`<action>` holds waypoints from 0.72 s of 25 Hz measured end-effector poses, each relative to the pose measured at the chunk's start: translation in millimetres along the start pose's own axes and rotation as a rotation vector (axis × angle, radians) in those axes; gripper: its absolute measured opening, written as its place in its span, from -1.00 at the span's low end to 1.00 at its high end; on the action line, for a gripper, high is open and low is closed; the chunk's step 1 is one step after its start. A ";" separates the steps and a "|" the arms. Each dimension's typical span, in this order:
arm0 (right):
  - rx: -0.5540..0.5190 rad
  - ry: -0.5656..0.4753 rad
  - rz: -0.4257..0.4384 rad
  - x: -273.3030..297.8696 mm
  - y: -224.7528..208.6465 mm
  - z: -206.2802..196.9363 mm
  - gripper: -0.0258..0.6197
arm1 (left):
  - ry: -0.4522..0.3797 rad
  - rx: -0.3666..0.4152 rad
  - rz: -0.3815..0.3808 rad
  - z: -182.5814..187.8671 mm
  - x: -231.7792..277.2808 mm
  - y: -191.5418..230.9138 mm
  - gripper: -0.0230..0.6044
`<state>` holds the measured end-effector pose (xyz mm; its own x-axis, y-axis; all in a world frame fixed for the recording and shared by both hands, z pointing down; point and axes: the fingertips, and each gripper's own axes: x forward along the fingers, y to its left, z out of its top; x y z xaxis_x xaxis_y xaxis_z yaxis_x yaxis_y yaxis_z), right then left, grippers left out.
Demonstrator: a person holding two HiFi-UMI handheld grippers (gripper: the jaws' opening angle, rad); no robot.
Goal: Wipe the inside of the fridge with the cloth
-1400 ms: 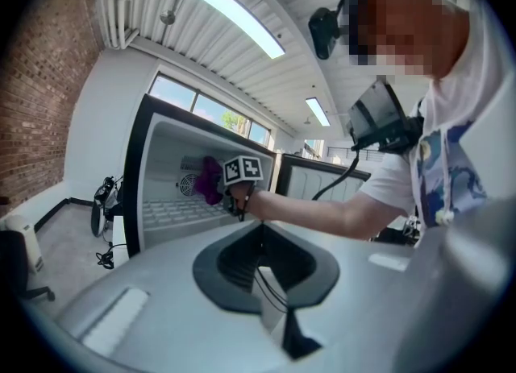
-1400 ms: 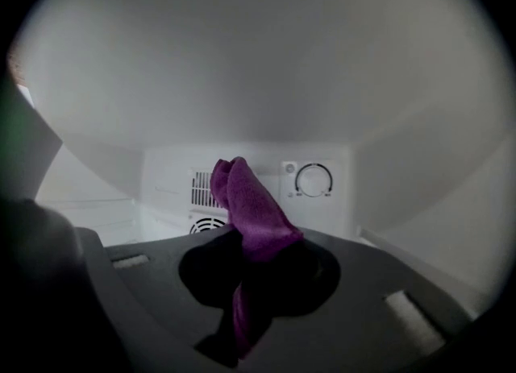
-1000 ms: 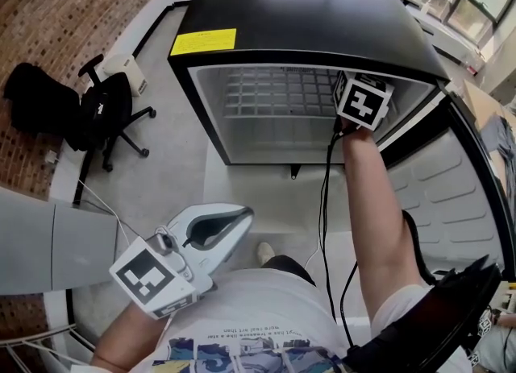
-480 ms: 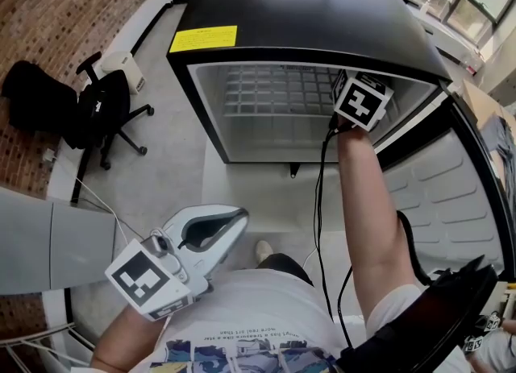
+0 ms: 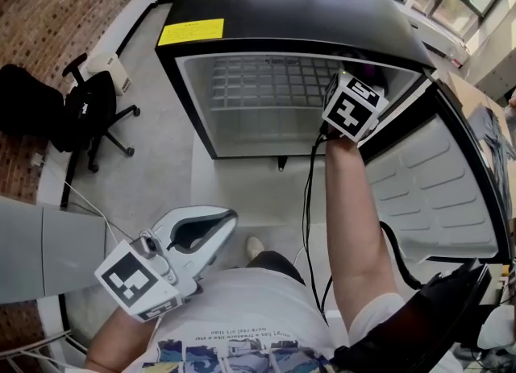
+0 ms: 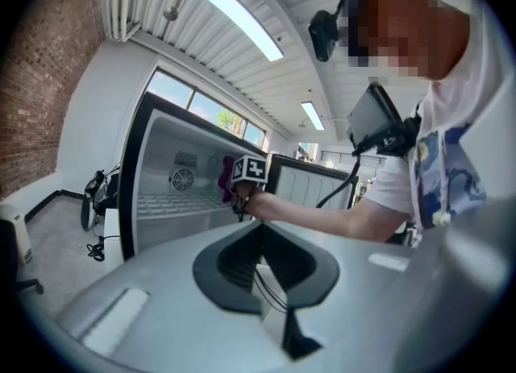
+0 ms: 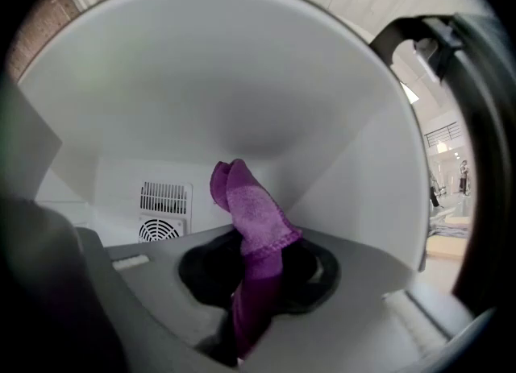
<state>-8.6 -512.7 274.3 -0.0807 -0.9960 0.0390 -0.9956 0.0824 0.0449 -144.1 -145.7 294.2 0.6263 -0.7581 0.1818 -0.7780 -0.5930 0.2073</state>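
Purple cloth [image 7: 250,218] sits clamped in the right claw [image 7: 256,279] inside the fridge [image 5: 187,97], far right; its floppy tip may fold, letting the claw scrape the wall [image 7: 355,162]. Left claw [image 6: 260,275], together and empty, hangs near.

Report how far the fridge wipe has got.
Done: the fridge door is open and the purple cloth is clamped in the right gripper. In hand: that gripper is inside the fridge by its right wall; contact is unclear. To do: wiping the interior and wire shelf. The left gripper hangs shut, empty.
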 end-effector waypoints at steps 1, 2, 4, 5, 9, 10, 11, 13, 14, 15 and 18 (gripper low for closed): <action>0.002 -0.010 -0.014 -5.9 -6.0 1.9 -0.75 | 0.003 0.001 -0.010 -1.1 -0.6 -2.9 -0.91; 0.006 -0.019 -0.028 -11.9 -11.0 3.4 -0.75 | 0.006 0.003 -0.019 -2.1 -2.2 -5.4 -0.91; 0.014 -0.032 -0.045 -23.1 -15.9 5.2 -0.75 | 0.011 0.008 -0.028 -2.9 -7.7 -9.1 -0.91; 0.018 -0.034 -0.048 -28.1 -17.0 4.9 -0.75 | 0.011 0.011 -0.030 -2.9 -10.4 -10.7 -0.91; 0.021 -0.041 -0.069 -49.1 -27.5 5.0 -0.75 | 0.009 0.018 -0.049 -4.9 -16.2 -19.5 -0.91; 0.018 -0.044 -0.075 -54.3 -29.8 6.1 -0.75 | 0.009 0.020 -0.055 -4.9 -17.6 -22.2 -0.91; 0.016 -0.047 -0.079 -59.0 -31.7 7.6 -0.75 | 0.010 0.023 -0.060 -4.6 -19.2 -25.0 -0.91; 0.018 -0.053 -0.086 -67.6 -35.9 10.9 -0.75 | 0.013 0.027 -0.068 -4.9 -22.5 -30.3 -0.91; 0.017 -0.057 -0.089 -72.4 -38.5 12.0 -0.75 | 0.016 0.028 -0.071 -6.5 -24.1 -33.1 -0.91; 0.015 -0.062 -0.092 -77.6 -41.3 12.8 -0.75 | 0.018 0.028 -0.073 -9.0 -25.8 -35.9 -0.91; 0.010 -0.073 -0.095 -91.4 -49.1 14.3 -0.75 | 0.020 0.027 -0.076 -15.8 -30.5 -43.0 -0.91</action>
<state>47.0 -426.2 254.2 0.0107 -0.9992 -0.0373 -0.9993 -0.0120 0.0346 -128.9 -92.8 294.9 0.6841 -0.7054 0.1856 -0.7292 -0.6560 0.1948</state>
